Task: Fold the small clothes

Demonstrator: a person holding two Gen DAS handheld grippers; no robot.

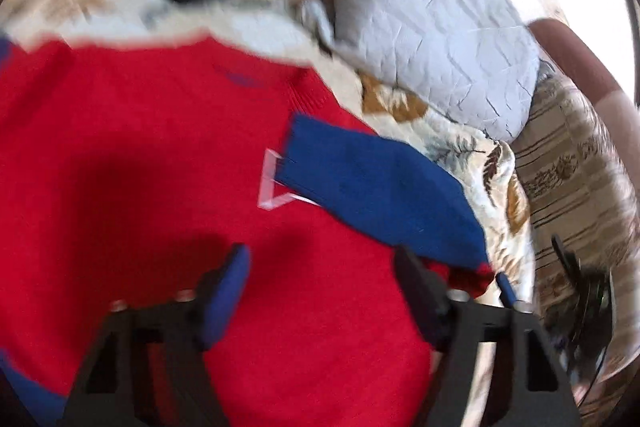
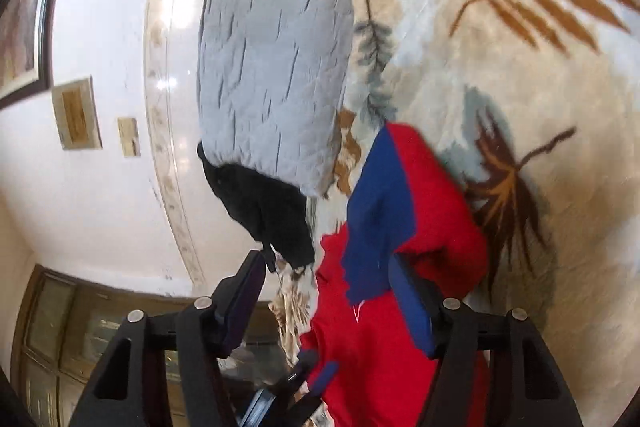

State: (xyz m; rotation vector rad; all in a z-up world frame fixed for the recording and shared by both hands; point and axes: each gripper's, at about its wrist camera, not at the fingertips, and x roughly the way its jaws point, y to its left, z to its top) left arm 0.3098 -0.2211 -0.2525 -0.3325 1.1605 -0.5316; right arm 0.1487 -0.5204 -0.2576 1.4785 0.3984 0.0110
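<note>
Left fingers: left gripper (image 1: pixel 322 267) wide, holding nothing.
Right fingers: right gripper (image 2: pixel 326 273) wide too.
Between both: red sweater (image 1: pixel 140 147) (blue sleeve (image 1: pixel 380 187) folded across), on leaf-print blanket (image 2: pixel 520 67).

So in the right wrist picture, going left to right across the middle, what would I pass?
White floor → grey quilted pillow → blue sleeve of the red sweater → leaf-patterned blanket. The black garment sits just below the pillow.
</note>
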